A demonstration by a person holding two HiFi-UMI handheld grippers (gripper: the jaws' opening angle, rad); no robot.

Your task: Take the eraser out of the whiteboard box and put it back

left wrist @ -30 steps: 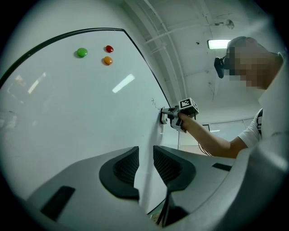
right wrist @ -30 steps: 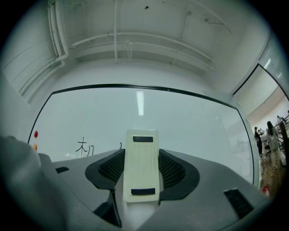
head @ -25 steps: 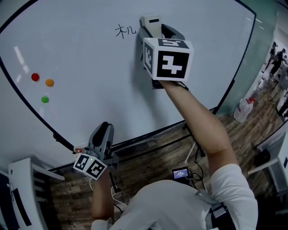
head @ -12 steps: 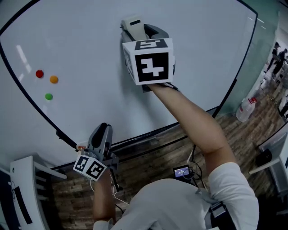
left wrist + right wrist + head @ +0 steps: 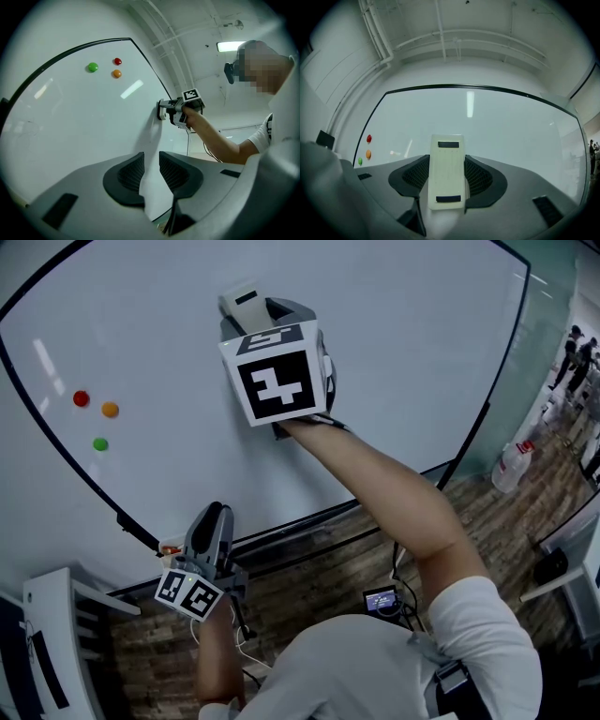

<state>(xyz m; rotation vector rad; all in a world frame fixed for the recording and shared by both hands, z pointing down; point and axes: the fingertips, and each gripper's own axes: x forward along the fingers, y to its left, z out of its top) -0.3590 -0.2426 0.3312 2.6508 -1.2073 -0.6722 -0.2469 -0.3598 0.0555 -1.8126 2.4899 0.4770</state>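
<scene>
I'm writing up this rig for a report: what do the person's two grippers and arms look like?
The left gripper and right gripper have grey shells with dark ribbed pads inside the jaws. Each carries a white cube printed with black square markers. The person wears a white short-sleeved shirt; the forearms are bare.

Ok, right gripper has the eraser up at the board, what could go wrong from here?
The eraser sticks out past the right gripper's jaws, held only by its long sides; pressing on the whiteboard might twist it loose. A wide sweep left could knock the three magnets.
</scene>
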